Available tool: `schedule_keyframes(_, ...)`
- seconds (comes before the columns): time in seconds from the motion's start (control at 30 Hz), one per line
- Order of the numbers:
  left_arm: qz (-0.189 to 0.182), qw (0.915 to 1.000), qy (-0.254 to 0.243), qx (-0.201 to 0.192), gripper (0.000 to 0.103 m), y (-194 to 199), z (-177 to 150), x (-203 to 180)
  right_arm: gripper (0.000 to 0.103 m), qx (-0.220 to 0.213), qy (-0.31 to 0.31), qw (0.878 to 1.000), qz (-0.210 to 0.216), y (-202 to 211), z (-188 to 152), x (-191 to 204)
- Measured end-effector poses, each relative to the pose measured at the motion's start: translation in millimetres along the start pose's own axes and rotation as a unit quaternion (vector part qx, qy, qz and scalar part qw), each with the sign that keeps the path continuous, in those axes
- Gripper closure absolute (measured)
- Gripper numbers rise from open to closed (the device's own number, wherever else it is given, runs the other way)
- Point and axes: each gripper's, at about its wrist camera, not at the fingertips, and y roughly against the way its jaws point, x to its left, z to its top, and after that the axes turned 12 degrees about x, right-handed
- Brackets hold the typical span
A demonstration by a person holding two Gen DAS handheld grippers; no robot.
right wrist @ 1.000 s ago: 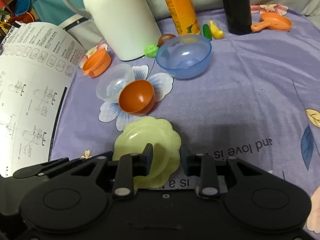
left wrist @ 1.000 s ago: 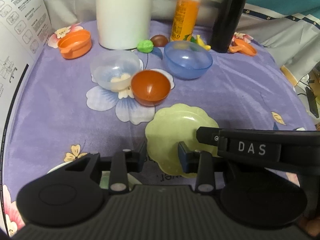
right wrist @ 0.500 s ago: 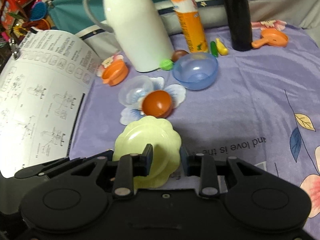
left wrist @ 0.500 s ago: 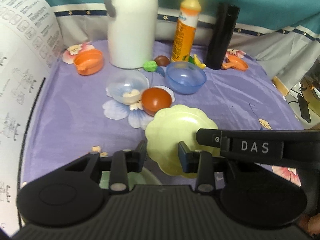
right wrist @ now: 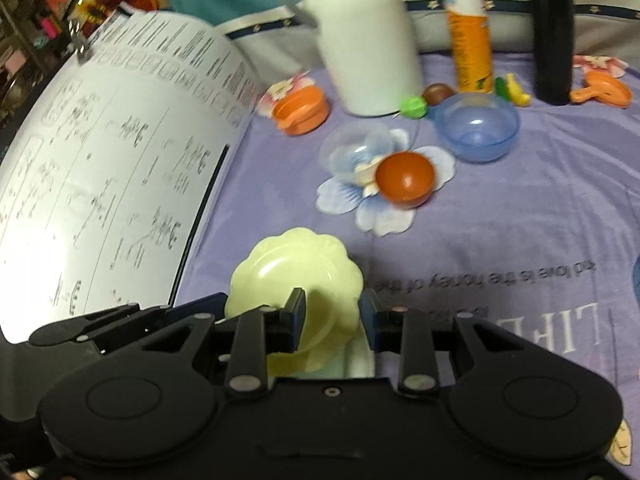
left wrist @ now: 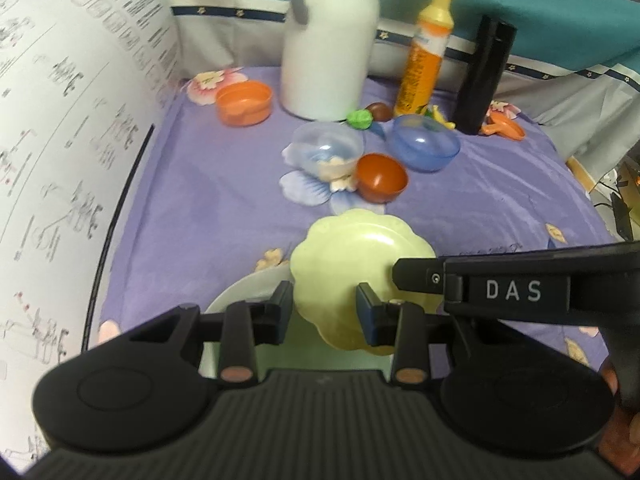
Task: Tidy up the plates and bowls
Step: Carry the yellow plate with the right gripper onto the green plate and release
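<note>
A pale yellow-green scalloped plate (left wrist: 360, 248) is held up off the purple cloth between both grippers; it also shows in the right wrist view (right wrist: 296, 272). My left gripper (left wrist: 324, 306) and my right gripper (right wrist: 332, 312) each have their fingers around its near rim. Below it lies a white plate (left wrist: 240, 292), partly hidden. Further back stand a clear bowl (left wrist: 328, 148), an orange-red bowl (left wrist: 382, 176) and a blue bowl (left wrist: 426, 146).
A white jug (left wrist: 328, 40), an orange bottle (left wrist: 426, 56) and a black flask (left wrist: 482, 76) stand at the back. An orange cup (left wrist: 244, 102) and small toys lie near them. A large printed sheet (left wrist: 68, 140) rises on the left.
Both grippers have lifted the scalloped plate and drawn it back toward me. The bowls now look farther away, and the white plate has come into view beneath.
</note>
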Motion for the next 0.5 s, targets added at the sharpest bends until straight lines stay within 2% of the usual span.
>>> schedule_keyframes(0.37,-0.002,0.9994,0.017,0.029,0.069,-11.2,-28.9,29.9,0.072,0.046,0.028,0.999,0.002,-28.9,-22.4,29.5)
schedule_keyframes(0.4,-0.004,0.9993,0.019,0.031,0.069,-12.8,-29.8,31.2,0.072,0.044,0.028,0.998,0.019,-30.8,-23.9,31.0)
schedule_keyframes(0.5,-0.007,0.9991,0.021,0.037,0.069,-17.0,-32.5,34.5,0.072,0.051,0.03,0.998,0.017,-35.2,-25.3,33.0)
